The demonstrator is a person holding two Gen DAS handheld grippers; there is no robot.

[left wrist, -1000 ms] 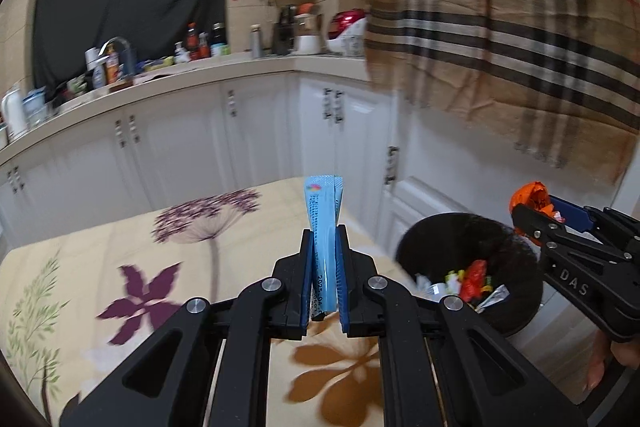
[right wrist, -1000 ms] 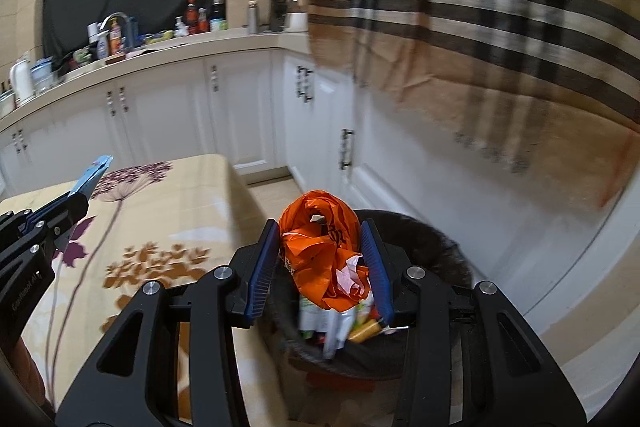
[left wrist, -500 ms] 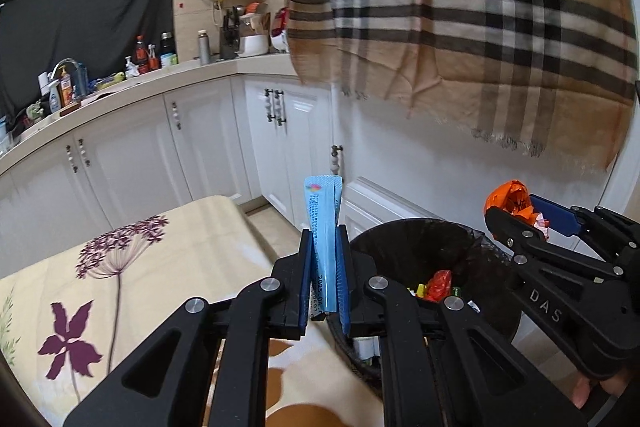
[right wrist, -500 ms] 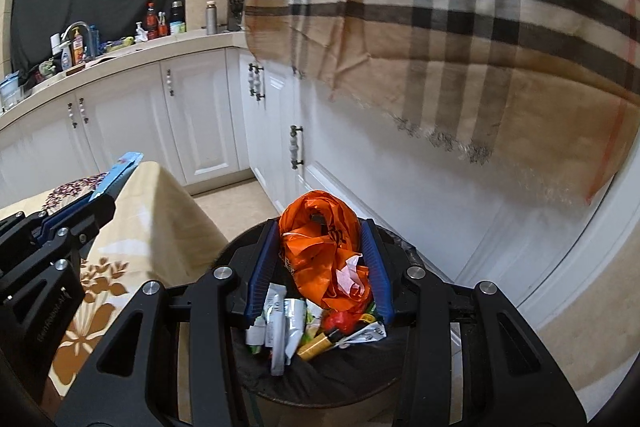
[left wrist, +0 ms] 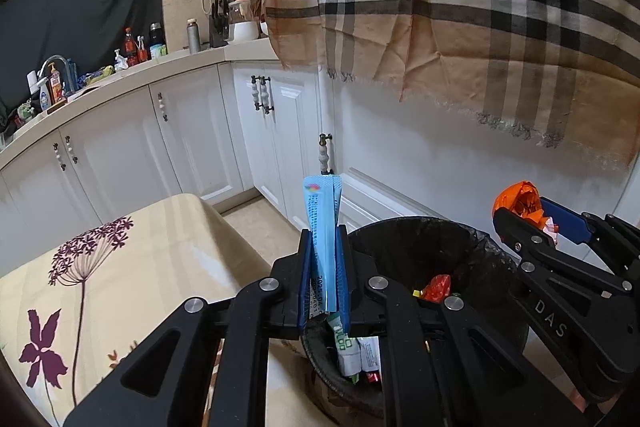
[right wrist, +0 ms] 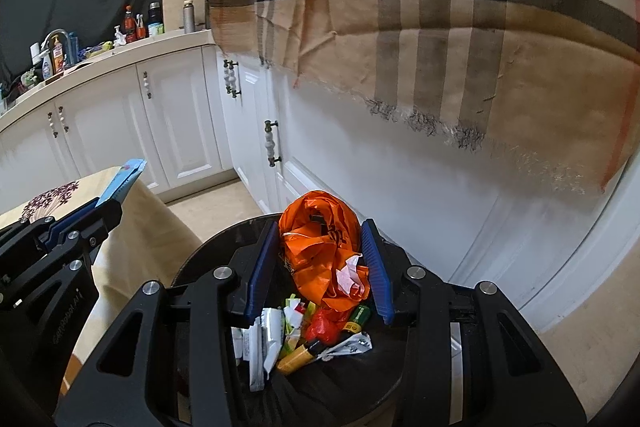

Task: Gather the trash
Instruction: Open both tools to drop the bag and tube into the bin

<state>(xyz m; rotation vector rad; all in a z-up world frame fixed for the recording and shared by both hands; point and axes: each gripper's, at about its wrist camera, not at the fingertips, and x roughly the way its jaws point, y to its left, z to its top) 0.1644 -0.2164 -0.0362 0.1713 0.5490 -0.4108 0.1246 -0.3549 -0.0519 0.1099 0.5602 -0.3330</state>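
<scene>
My left gripper (left wrist: 323, 239) is shut on a light blue sachet wrapper (left wrist: 322, 223) that stands up between the pads, at the near-left rim of the black trash bin (left wrist: 408, 239). My right gripper (right wrist: 320, 233) is shut on a crumpled orange plastic bag (right wrist: 320, 251) and holds it right above the bin (right wrist: 224, 247), which holds several wrappers and tubes. The right gripper with the orange bag (left wrist: 516, 199) shows at the right of the left wrist view. The left gripper with the sachet (right wrist: 120, 183) shows at the left of the right wrist view.
A table with a floral cloth (left wrist: 120, 267) stands left of the bin. White cabinets (left wrist: 192, 143) and a cluttered counter (left wrist: 100, 75) run along the back. A plaid cloth (left wrist: 460, 7) hangs over the white wall behind the bin.
Both grippers have moved right, off the table and over to the bin. The right gripper now hangs over the bin's opening. Both still hold their items.
</scene>
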